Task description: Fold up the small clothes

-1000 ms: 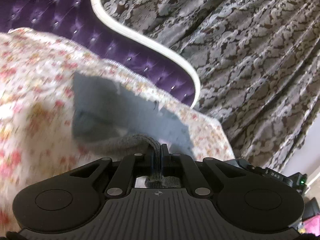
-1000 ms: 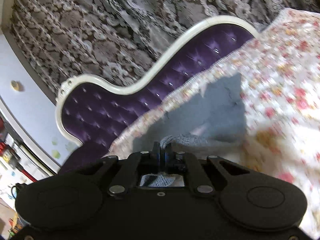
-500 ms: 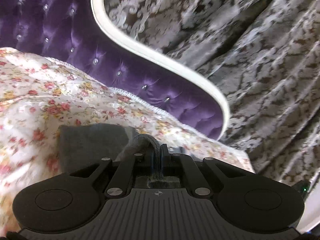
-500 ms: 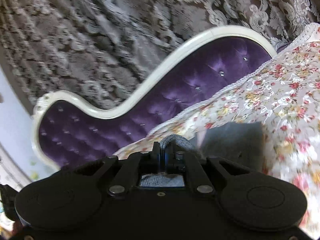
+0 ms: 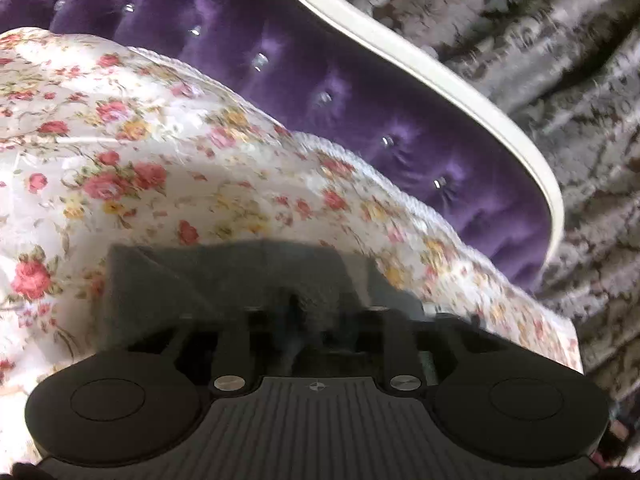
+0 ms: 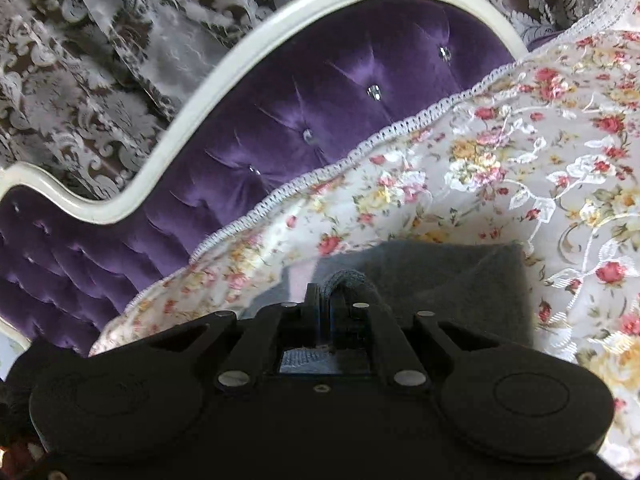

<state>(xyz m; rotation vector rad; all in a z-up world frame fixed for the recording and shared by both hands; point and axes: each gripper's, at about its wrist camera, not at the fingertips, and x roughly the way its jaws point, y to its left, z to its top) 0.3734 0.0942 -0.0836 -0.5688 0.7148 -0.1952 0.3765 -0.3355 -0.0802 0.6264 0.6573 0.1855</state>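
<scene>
You're pinching the grey garment (image 6: 448, 280) with the right gripper (image 6: 326, 304) below the headboard (image 6: 320, 92); left gripper (image 5: 310, 312) is blurring, grip unclear.

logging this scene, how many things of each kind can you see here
grey knit garment: 1
tongs: 2, left and right
floral bedspread: 1
purple tufted headboard: 1
patterned curtain: 1
total: 6

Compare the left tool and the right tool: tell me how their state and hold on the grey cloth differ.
The right tool is shut, with a fold of the grey cloth bulging above its tips; the left tool is motion-blurred, so its closure is unclear. The cloth spreads rightward from the right tool, leftward from the left tool. Both sit low over the floral bedspread.
</scene>
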